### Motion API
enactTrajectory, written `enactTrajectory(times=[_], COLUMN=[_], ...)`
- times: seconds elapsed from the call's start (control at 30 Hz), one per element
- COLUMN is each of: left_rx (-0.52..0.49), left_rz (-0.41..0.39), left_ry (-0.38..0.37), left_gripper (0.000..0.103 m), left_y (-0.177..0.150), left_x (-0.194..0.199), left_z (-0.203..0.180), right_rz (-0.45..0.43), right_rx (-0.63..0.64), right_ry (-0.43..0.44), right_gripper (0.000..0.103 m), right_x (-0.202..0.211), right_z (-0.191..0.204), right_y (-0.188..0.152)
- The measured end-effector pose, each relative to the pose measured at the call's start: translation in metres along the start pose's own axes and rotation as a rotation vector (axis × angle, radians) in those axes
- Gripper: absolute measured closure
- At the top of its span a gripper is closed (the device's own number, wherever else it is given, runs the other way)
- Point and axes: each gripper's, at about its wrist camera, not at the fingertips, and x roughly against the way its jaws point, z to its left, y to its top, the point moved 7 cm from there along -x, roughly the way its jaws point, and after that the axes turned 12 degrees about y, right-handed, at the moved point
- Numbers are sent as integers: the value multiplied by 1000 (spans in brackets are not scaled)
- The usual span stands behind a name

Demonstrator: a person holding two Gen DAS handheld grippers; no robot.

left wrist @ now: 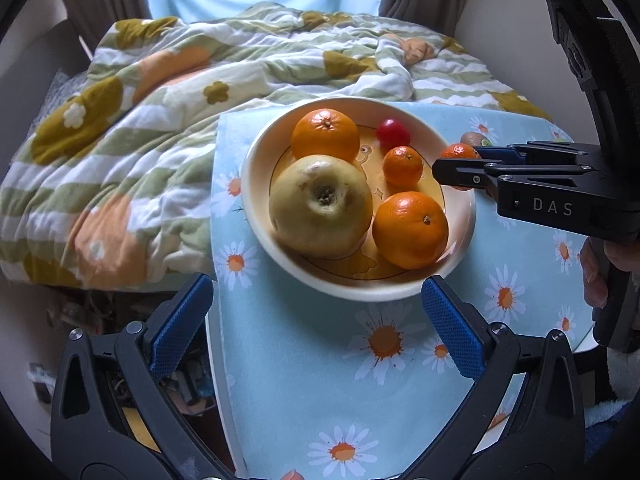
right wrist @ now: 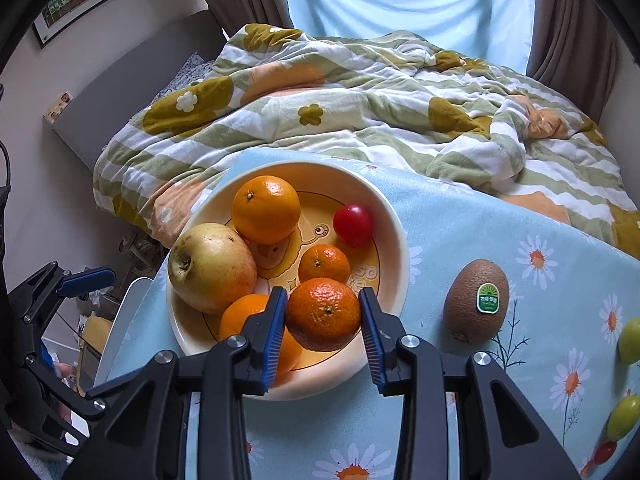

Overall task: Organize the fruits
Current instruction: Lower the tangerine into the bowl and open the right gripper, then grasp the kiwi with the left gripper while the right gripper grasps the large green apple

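Observation:
A cream bowl (left wrist: pixel 348 290) on the daisy cloth holds a yellow apple (left wrist: pixel 320 206), two oranges (left wrist: pixel 325 134) (left wrist: pixel 411 229), a small mandarin (left wrist: pixel 403 166) and a red cherry tomato (left wrist: pixel 393 131). My left gripper (left wrist: pixel 316 320) stands wide open just short of the bowl's near rim, nothing between its blue pads. My right gripper (right wrist: pixel 323 320) is shut on a mandarin (right wrist: pixel 323 314), held over the bowl's (right wrist: pixel 396 240) near edge; from the left wrist it reaches in at the bowl's right rim (left wrist: pixel 460 166). A kiwi (right wrist: pixel 476 300) with a green sticker lies on the cloth right of the bowl.
Two green grapes (right wrist: pixel 630 340) (right wrist: pixel 622 420) and a small red fruit (right wrist: pixel 604 452) lie at the cloth's right edge. A rumpled flowered quilt (left wrist: pixel 160 120) on a bed lies behind the table. The table's left edge (left wrist: pixel 212 360) drops to a cluttered floor.

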Motion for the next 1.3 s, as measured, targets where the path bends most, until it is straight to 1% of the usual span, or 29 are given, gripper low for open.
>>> enactTrajectory(times=[0.1,0.13,0.17,0.2,0.27,0.3,0.33,0.37,0.57,0.7,0.83,0.93,1.07,1.3], left_rx=[2,5,9,13,14,12,10,8,-7,-9,-10,-29,-50,-4], left_rz=[10,9,9,8,5,2,-2,-5,-18,-45,-83,-116,-147,-183], left_ry=[27,27,26,23,21,21,22,21,21,11,-4,-1,24,29], left_gripper=[0,0,0,0,0,0,0,0,0,0,0,0,0,0], left_y=[-1,-1,-1,-1,-1,-1,-1,-1,-4,0,7,14,23,39], left_x=[-3,-4,-4,-4,-2,-1,1,2,11,22,39,52,67,91], left_z=[5,6,7,7,8,9,8,8,9,12,12,10,-1,-36], right_rz=[-1,-1,-3,-7,-14,-21,-32,-46,-81,-121,-137,-140,-159,-196], right_rx=[27,30,27,23,17,15,14,12,5,3,-10,-16,-32,-55], right_ry=[-36,-33,-27,-25,-22,-24,-27,-37,-79,-96,-107,-153,-179,-226], right_gripper=[69,69,67,62,38,31,18,10,10,10,10,9,9,9], right_x=[-3,-4,-4,-4,-3,-2,0,3,13,28,49,69,101,162], right_z=[2,2,3,3,3,2,3,2,2,6,11,14,12,-13], right_y=[0,0,-1,-1,-1,0,0,0,-2,0,0,-3,-11,-31])
